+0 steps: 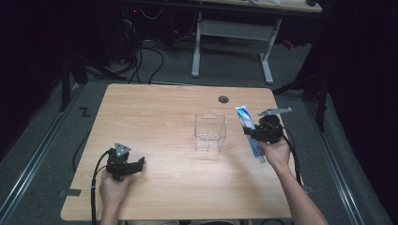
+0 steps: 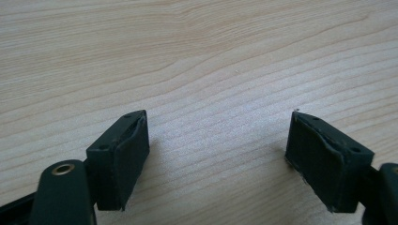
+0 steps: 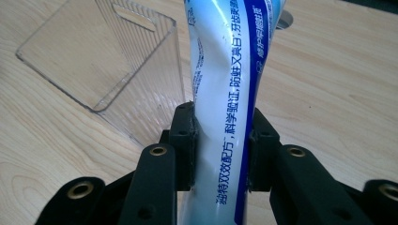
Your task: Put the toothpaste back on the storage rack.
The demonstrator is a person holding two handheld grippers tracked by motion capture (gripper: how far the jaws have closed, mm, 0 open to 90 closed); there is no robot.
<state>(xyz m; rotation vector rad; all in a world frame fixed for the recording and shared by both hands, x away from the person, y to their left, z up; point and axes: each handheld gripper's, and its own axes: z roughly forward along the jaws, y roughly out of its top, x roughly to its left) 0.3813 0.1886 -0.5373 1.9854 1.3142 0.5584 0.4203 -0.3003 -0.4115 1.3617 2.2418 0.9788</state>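
- One wooden bench (image 1: 164, 117) carries the work in the high view; a second desk (image 1: 244, 4) stands beyond it at the top edge of the frame.
- One clear plastic box (image 1: 210, 132) stands open-topped near the middle of the bench; in the right gripper view it sits at upper left (image 3: 108, 61).
- One toothpaste tube (image 1: 250, 131), white and blue with printed lettering, appears right of centre in the high view, just right of the box and apart from it.
- Two grippers: the left gripper (image 1: 136, 165) at lower left, the right gripper (image 1: 251, 132) at right of centre.
- Right gripper view: the tube (image 3: 230, 93) runs from bottom centre to the top edge, passing between the jaws, which pinch it from both sides.
- Left gripper view: the left gripper (image 2: 218, 154) has its jaws spread wide over bare bench (image 2: 211, 56), nothing between them.
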